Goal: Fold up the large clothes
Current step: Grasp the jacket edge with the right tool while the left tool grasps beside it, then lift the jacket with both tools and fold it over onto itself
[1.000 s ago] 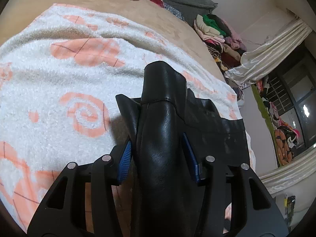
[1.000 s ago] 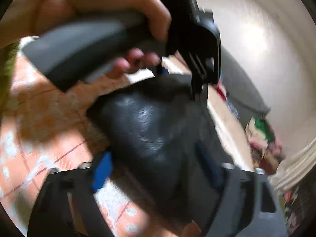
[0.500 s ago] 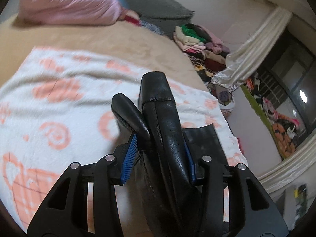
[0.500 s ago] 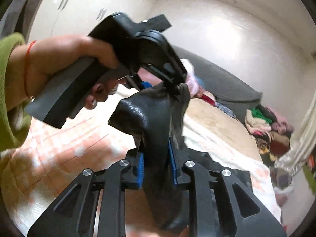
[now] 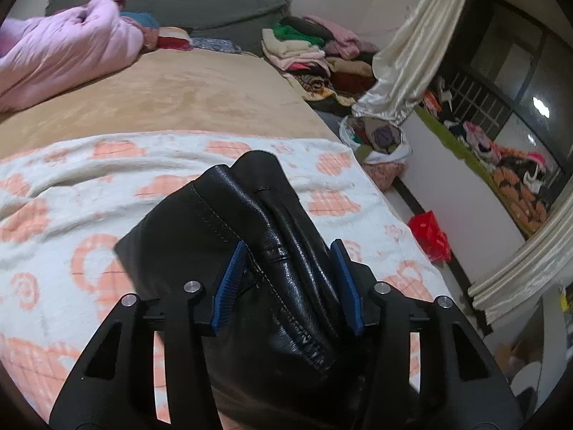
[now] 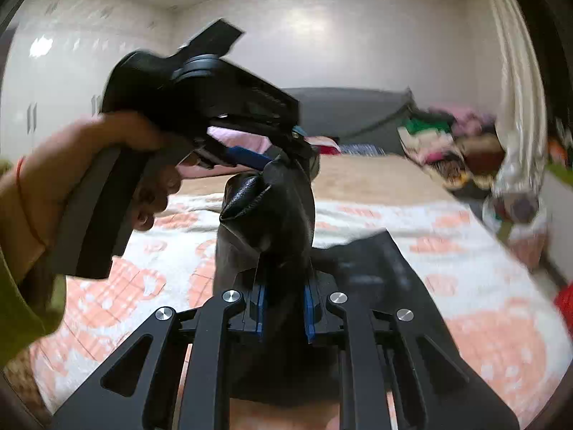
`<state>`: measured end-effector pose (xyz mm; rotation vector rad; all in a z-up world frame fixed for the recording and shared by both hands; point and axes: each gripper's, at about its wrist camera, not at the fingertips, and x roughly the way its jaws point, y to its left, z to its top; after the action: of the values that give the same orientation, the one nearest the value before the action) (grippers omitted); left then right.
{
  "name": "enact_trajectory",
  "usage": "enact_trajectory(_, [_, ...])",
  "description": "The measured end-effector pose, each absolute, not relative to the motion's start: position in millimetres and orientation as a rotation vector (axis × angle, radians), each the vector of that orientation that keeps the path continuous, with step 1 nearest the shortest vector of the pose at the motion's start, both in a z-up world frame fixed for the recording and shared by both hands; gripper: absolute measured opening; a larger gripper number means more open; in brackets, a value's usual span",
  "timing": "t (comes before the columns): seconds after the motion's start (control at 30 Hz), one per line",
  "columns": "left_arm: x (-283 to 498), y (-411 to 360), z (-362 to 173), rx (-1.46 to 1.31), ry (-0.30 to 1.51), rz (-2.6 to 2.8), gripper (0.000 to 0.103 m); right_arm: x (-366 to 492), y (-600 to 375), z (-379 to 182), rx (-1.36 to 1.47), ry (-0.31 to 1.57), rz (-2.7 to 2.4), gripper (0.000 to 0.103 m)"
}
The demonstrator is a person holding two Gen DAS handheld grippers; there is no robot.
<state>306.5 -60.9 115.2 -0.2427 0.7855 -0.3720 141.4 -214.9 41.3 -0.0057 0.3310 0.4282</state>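
A bed under a white blanket with orange patterns fills both views. Above it hangs the black leather garment, lifted. The right gripper has just closed tight, pinching a narrow fold. The left gripper has its jaws eased wider around a thick bunch, so the slick leather could slip out there.
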Motion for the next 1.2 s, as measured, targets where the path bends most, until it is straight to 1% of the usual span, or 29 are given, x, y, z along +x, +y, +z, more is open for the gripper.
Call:
enact_trajectory(0.17, [320.8, -88.3, 107.5, -0.273, 0.793, -0.418, 0.044, 157.2, -253.9, 30.1, 0.148, 0.412, 0.407, 0.014])
enact_trajectory(0.23, [317.3, -88.6, 106.3, -0.290, 0.774, -0.423, 0.051, 161.2, -266.1, 22.0, 0.228, 0.471, 0.397, 0.014])
enact_trajectory(0.3, [307.1, -83.1, 99.7, -0.274, 0.764, -0.395, 0.055, 172.1, -283.1, 9.9, 0.364, 0.552, 0.395, 0.014])
enact_trajectory(0.37, [296.8, -78.9, 86.2, -0.230, 0.781, -0.352, 0.058, 181.1, -303.4, -5.7, 0.524, 0.628, 0.407, 0.015])
enact_trajectory(0.43, [286.8, -71.2, 60.9, -0.178, 0.827, -0.295, 0.058, 191.3, -317.2, -20.7, 0.642, 0.686, 0.425, 0.015])
enact_trajectory(0.47, [284.8, -69.9, 49.5, -0.170, 0.855, -0.284, 0.058, 195.4, -321.5, -28.6, 0.699, 0.720, 0.429, 0.018])
enact_trajectory(0.53, [282.8, -65.8, 21.8, -0.166, 0.915, -0.282, 0.058, 200.8, -324.0, -34.6, 0.741, 0.757, 0.461, 0.029])
enact_trajectory(0.6, [281.5, -66.2, 3.4, -0.175, 0.937, -0.289, 0.058, 204.9, -321.9, -29.2, 0.716, 0.769, 0.476, 0.072])
enact_trajectory(0.67, [278.0, -66.4, 0.8, -0.160, 0.923, -0.293, 0.058, 208.3, -315.2, -12.9, 0.635, 0.745, 0.487, 0.088])
enact_trajectory(0.73, [277.5, -63.5, 1.3, -0.170, 0.912, -0.294, 0.058, 218.7, -303.2, 5.0, 0.507, 0.724, 0.462, 0.092])
enact_trajectory(0.8, [277.5, -62.0, 1.5, -0.171, 0.911, -0.297, 0.058, 234.3, -292.7, 11.8, 0.409, 0.756, 0.422, 0.092])
enact_trajectory(0.83, [276.6, -61.0, 1.2, -0.171, 0.910, -0.300, 0.058, 239.7, -287.2, 9.2, 0.368, 0.774, 0.418, 0.073])
enact_trajectory(0.87, [274.9, -59.1, 2.7, -0.178, 0.908, -0.303, 0.059, 246.8, -281.8, 7.6, 0.340, 0.772, 0.443, 0.029])
enact_trajectory(0.9, [272.1, -55.7, 6.4, -0.200, 0.900, -0.310, 0.061, 250.8, -280.1, 7.2, 0.342, 0.766, 0.470, 0.025])
enact_trajectory(0.93, [268.6, -51.3, 10.8, -0.220, 0.888, -0.309, 0.064, 256.7, -283.8, 6.8, 0.369, 0.752, 0.496, 0.023])
enact_trajectory(1.0, [261.3, -40.4, 19.1, -0.249, 0.860, -0.299, 0.071, 254.1, -296.9, 16.8, 0.435, 0.696, 0.548, 0.022])
enact_trajectory(1.03, [259.5, -36.3, 21.3, -0.265, 0.856, -0.303, 0.073, 249.2, -306.5, 25.7, 0.452, 0.648, 0.555, 0.022])
enact_trajectory(1.1, [259.2, -31.9, 20.6, -0.315, 0.863, -0.325, 0.078, 253.4, -321.2, 37.3, 0.445, 0.619, 0.517, 0.022])
enact_trajectory(1.13, [260.4, -32.8, 18.1, -0.328, 0.870, -0.330, 0.082, 255.3, -329.8, 33.3, 0.460, 0.620, 0.504, 0.022])
enact_trajectory(1.2, [264.4, -39.6, 7.0, -0.342, 0.905, -0.334, 0.085, 265.4, -349.3, 11.6, 0.516, 0.677, 0.464, 0.022])
